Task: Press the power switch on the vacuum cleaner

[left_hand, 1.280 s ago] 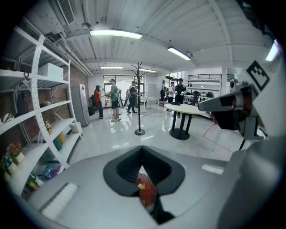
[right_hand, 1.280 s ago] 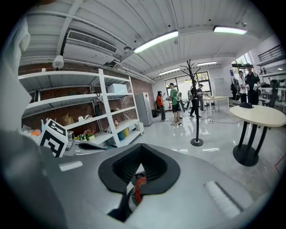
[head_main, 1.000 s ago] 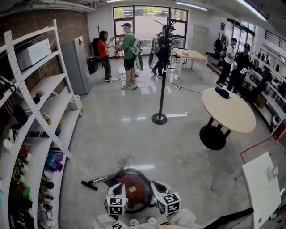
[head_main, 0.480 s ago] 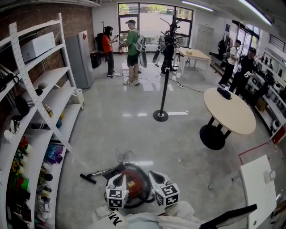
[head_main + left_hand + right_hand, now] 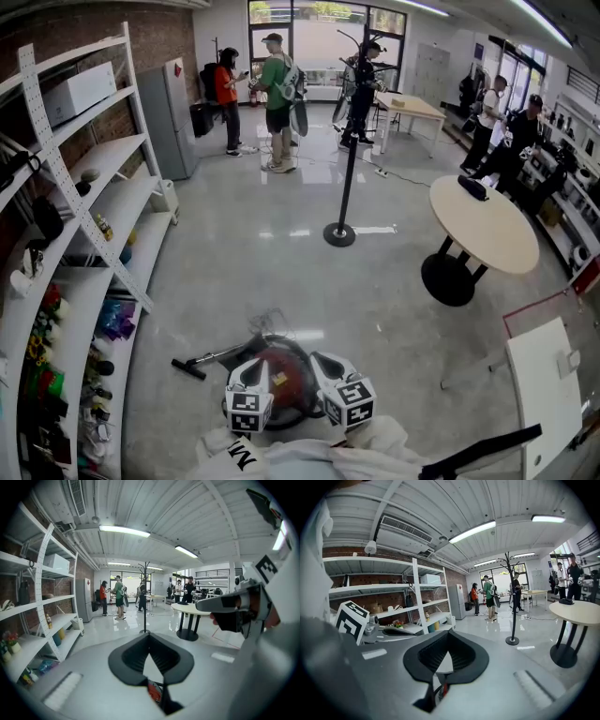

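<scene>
Head view shows the vacuum cleaner (image 5: 289,392) near left gripper (image 5: 251,368) and right gripper (image 5: 325,364), whose views show jaws together.

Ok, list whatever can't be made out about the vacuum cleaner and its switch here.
- Power switch: in the head view it is too small to find on the vacuum cleaner, whose near side the left gripper and right gripper cover.
- Left gripper view: the gripper's own body hides all of the vacuum cleaner but a red sliver below the shut jaws.
- Right gripper view: the same, a sliver only.
</scene>
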